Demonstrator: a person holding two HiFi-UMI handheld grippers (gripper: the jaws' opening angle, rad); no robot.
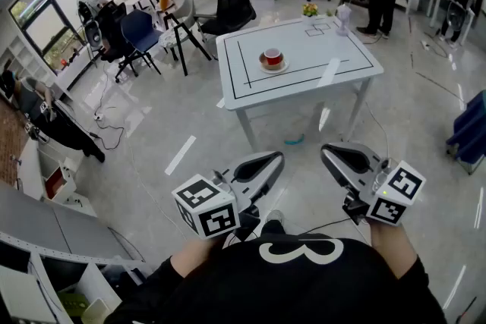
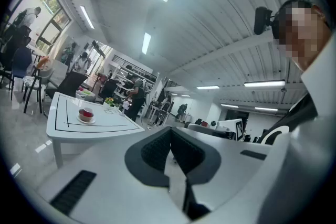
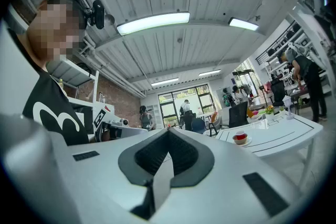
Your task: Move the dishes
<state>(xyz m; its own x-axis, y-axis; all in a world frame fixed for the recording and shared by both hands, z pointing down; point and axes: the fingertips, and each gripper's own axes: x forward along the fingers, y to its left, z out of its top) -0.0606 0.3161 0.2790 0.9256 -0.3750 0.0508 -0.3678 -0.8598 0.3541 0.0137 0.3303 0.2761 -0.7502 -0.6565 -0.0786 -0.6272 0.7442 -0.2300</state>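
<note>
Head view, with both gripper views. The dishes are a red cup (image 1: 272, 56) standing upright on a pale saucer (image 1: 274, 67). They sit near the middle of the white counter (image 1: 334, 49), inside its black marked outline and well apart from the person.

The left claw (image 1: 273, 157) and the right claw (image 1: 328, 152) are held level in front of the person's body, above the floor. Each has its jaws pressed together with nothing between them, as the gripper views confirm (left claw (image 2: 170, 131), right claw (image 3: 169, 134)). In those views the cup (image 2: 85, 112) (image 3: 240, 137) appears small and distant.

Handling, as judged: both pieces look like glazed ware, so they are probably rigid, light, smooth under the pads and liable to chip or break if dropped. The cup seems to rest loose on the saucer and may slide or tip if the saucer is tilted. A pinch across the saucer's rim, kept level, would carry both together. Alternatively, the cup wall can be pinched at its lip and moved alone. No handle can be made out.

Containers: whether the cup holds anything cannot be told at this range. The saucer holds only the cup.
</note>
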